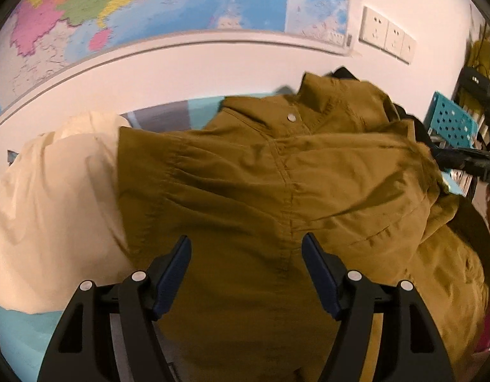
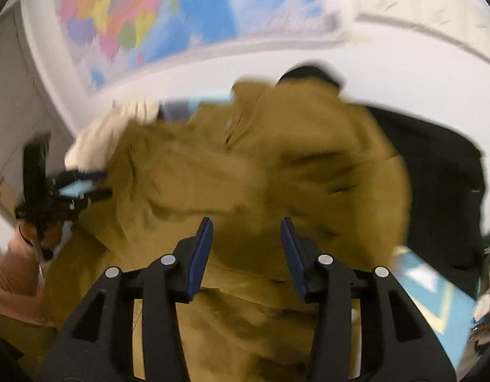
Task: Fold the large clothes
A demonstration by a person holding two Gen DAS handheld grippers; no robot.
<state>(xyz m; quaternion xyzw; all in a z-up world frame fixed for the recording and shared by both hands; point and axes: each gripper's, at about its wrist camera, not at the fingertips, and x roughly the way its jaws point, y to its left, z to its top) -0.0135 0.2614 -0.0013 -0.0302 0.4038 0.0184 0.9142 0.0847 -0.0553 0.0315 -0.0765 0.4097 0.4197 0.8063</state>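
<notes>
Motion blur smears the mustard jacket under the right gripper, seemingly unheld; both grippers' jaws gape.

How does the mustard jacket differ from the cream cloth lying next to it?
The mustard jacket is dark olive-yellow with seams, a collar and a metal snap; the cream cloth is pale and plain, with no visible fastener. The jacket fills most of the left wrist view, under both open grippers; the cream cloth lies at its left edge, partly under it. Both are rumpled and lie on the same turquoise surface.
</notes>
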